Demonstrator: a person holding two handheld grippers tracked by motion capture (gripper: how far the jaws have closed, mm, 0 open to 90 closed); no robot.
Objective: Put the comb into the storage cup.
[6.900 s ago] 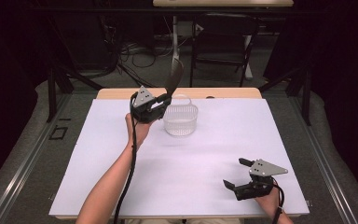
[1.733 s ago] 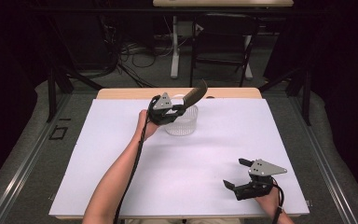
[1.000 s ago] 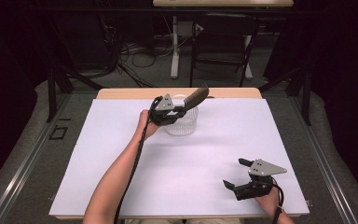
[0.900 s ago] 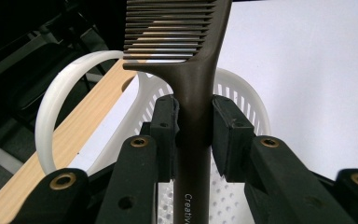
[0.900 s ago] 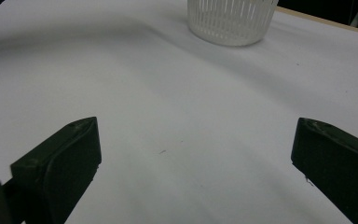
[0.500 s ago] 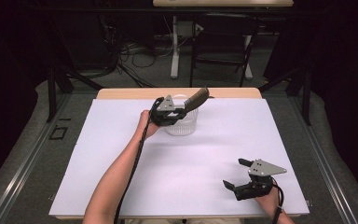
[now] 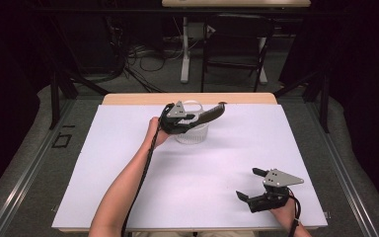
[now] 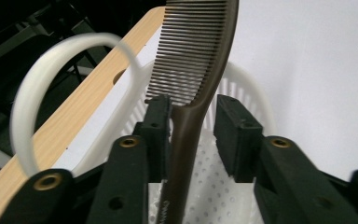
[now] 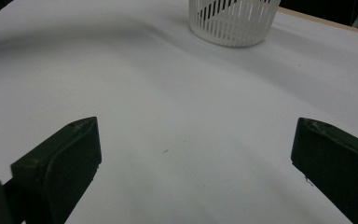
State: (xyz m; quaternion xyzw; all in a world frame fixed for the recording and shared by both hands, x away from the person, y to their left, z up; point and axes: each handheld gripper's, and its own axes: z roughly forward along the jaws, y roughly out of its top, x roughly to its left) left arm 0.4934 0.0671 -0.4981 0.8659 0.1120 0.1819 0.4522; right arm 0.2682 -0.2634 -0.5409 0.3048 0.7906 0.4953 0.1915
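- A brown comb is seen between the fingers of the left gripper, touching one finger, with a gap to the other; a firm clamp cannot be confirmed.
- Just beyond and below these fingers, a white slatted basket stands on the table.
- The fingers of the right gripper are spread wide apart, low over bare table, well apart from the basket.

Table and surroundings, high view. A white sheet covers the table, leaving a strip of wooden edge bare along the far side at 12 o'clock; the left gripper view shows this same edge beside the sheet. Beyond it, at 12 o'clock, stands a dark chair with a white post just to its left; loose cables lie at 11 o'clock. Grey floor flanks the table, with a black square outline at 9 o'clock and a metal rail at 8 o'clock
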